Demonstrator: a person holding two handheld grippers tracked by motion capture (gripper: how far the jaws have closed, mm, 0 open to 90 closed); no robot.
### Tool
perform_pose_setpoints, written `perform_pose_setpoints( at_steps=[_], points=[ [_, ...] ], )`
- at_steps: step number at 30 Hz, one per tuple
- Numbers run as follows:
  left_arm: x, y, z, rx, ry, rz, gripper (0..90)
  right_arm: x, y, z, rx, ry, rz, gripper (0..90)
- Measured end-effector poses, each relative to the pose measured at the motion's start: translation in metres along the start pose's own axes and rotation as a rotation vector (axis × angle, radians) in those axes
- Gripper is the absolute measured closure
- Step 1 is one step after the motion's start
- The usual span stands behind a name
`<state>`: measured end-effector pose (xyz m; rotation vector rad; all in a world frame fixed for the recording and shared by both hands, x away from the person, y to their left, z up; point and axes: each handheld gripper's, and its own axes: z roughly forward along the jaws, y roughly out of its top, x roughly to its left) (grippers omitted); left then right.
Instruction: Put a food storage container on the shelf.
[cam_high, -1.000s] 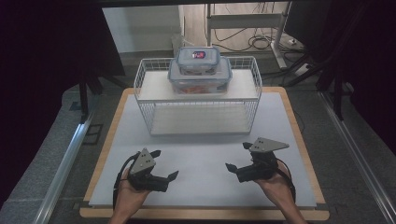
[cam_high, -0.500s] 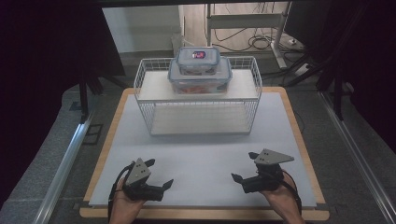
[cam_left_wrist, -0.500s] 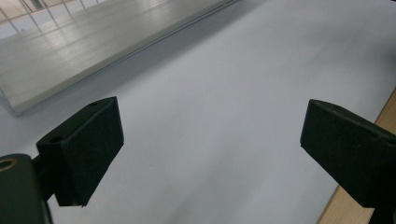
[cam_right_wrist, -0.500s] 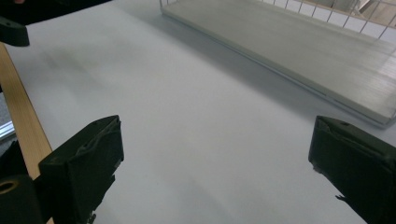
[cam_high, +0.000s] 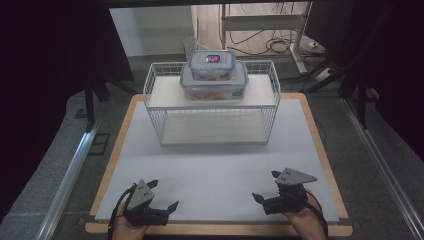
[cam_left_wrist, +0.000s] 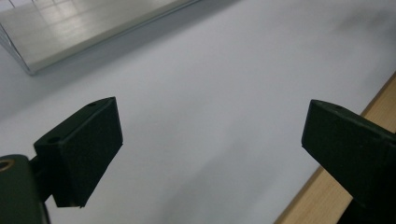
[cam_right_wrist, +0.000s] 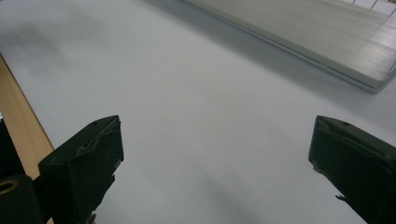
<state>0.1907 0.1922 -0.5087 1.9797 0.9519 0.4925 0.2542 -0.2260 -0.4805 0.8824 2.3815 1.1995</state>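
Black left claw (cam_high: 162, 196) and right claw (cam_high: 266, 185), both agape, empty.

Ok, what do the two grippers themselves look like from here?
Both are black. The left gripper and right gripper each carry a grey three-cornered plate on top. A black cable trails from each. Their jaws are blocky, flat-faced black pads.

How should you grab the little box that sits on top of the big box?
Probably by its two short ends, coming down from above. The little box lies flat on the big box on the wire rack, so its top is free, and both grippers, left and right, are open.
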Motion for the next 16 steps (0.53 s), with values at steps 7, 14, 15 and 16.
perform_pose_setpoints(
  at_steps=[7,14,15,16],
  points=[
    [0.002,-0.009,0.008,0.058,0.014,-0.031,2.0,0.001,-0.011,0.002,0.038,-0.015,0.005,2.9],
    [0.003,-0.013,0.013,0.099,0.040,-0.026,0.5,-0.001,-0.016,0.006,0.069,-0.028,-0.001,2.9],
    [0.003,-0.013,0.013,0.098,0.041,-0.027,0.5,-0.001,-0.016,0.006,0.070,-0.028,0.001,2.8],
    [0.004,-0.013,0.013,0.097,0.041,-0.028,0.5,-0.001,-0.017,0.006,0.071,-0.028,0.000,2.8]
  ],
)
